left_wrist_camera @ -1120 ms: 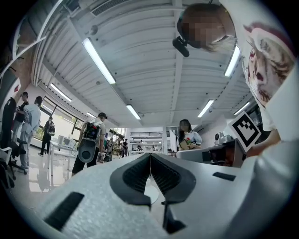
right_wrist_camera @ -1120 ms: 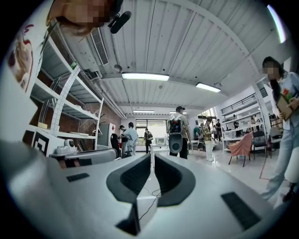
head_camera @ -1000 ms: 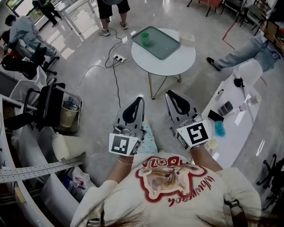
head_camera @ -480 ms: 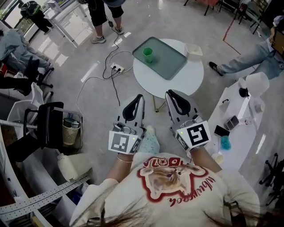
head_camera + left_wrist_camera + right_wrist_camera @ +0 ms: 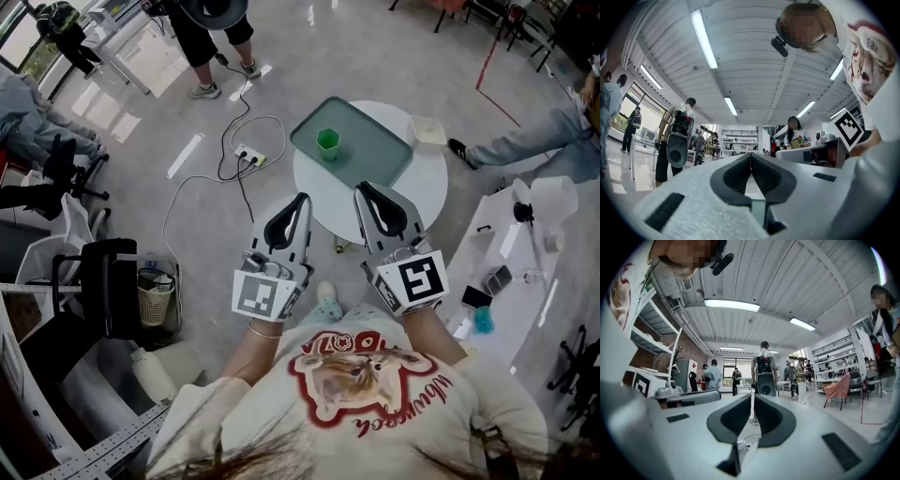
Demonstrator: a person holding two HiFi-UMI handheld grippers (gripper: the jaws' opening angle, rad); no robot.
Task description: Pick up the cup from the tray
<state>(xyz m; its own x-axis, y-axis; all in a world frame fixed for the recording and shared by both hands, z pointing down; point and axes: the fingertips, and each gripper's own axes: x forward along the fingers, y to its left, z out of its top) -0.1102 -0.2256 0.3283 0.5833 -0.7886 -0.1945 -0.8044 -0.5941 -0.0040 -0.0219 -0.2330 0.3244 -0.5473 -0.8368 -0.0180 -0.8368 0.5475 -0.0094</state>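
Observation:
A small green cup (image 5: 327,141) stands upright on a grey-green tray (image 5: 375,155) that lies on a round white table (image 5: 427,192). Both grippers are held near the person's chest, short of the table and apart from the cup. My left gripper (image 5: 300,200) is shut and empty, its dark pads meeting at the tips (image 5: 750,157). My right gripper (image 5: 361,189) is shut too, with nothing between its jaws (image 5: 754,398). Neither gripper view shows the cup or the tray.
A white box (image 5: 429,131) sits on the table beside the tray. A power strip with cables (image 5: 249,155) lies on the floor left of the table. A white counter (image 5: 511,253) with small items stands at the right, a chair and basket (image 5: 150,295) at the left. People stand around.
The table with tray and cup has come nearer and shifted right in the head view as the person walks towards it. Both grippers stay shut in front of the chest.

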